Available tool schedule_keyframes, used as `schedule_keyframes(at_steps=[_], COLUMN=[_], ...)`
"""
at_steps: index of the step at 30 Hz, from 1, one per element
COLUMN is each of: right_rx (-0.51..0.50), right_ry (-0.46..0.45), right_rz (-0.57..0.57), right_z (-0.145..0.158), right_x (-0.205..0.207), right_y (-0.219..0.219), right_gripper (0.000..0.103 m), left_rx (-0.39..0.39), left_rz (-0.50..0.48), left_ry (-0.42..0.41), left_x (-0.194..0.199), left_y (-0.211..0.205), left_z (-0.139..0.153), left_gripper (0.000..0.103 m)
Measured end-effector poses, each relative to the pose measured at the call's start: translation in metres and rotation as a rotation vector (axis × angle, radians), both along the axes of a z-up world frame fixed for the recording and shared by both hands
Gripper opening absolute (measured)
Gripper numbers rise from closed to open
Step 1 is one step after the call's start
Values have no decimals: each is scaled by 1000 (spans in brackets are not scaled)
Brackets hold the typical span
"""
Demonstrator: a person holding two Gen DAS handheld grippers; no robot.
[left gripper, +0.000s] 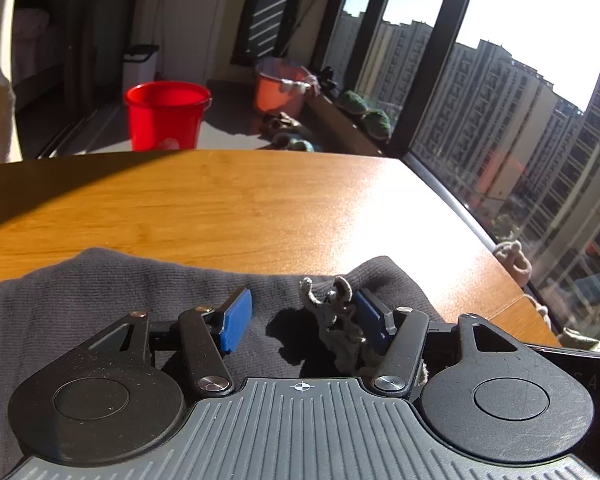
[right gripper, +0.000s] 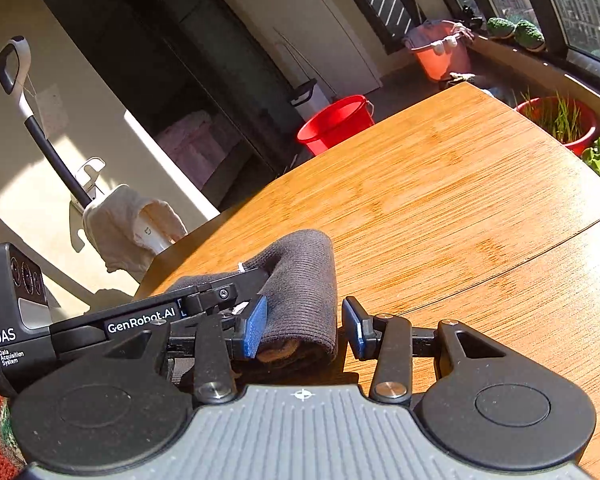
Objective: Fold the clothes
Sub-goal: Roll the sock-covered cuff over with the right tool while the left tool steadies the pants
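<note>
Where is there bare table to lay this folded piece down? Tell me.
The wooden table is bare beyond the dark grey garment, out to its far edge facing the red bucket, and rightward to the window-side edge. In the right wrist view the tabletop right of the garment is bare too. It is crowded only near the left gripper and right gripper.

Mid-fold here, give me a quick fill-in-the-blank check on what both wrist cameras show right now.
1. The dark grey garment lies on a ______ table.
2. The bucket on the floor beyond the table is ______.
3. The left gripper has its jaws ______, with a frayed cord between them.
4. The right gripper straddles a ______ edge of the garment.

Missing words: wooden; red; open; rolled
</note>
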State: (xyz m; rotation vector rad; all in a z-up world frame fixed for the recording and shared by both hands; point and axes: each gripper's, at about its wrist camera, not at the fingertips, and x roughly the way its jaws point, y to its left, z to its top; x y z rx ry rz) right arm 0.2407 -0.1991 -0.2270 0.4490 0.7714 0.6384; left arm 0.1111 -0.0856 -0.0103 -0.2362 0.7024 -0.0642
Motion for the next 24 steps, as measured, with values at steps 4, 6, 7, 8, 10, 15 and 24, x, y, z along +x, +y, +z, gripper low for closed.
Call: schedule_keyframes(at_steps=[4, 6, 7, 8, 10, 15, 24], right_rx=[12, -86, -156, -254, -484, -931, -716], right_ry=[-7, -101, -163, -240, -415, -773, -654], right_rz=[9, 6, 4, 9, 31, 145, 163], right_z=[9, 24, 32, 40, 45, 18, 34], right_x=[-5, -12, -16, -20, -33, -71, -68], right_y=[-10, -4, 2, 12, 38, 103, 82], right_gripper=[27, 27, 27, 27, 28, 28, 37], left_rx=[-52, -84, -100, -106, -119, -191, -218], left_rz=[1, 8, 12, 16, 22, -19, -62], left_ry=[-6, -6, -5, -8, -10, -32, 27], left_x=[-5, -9, -11, -13, -14, -8, 16], left_y=[6, 12, 15, 17, 21, 12, -4], left_z=[2, 5, 6, 8, 12, 27, 9], left_gripper=[66, 69, 69, 69, 69, 62, 40])
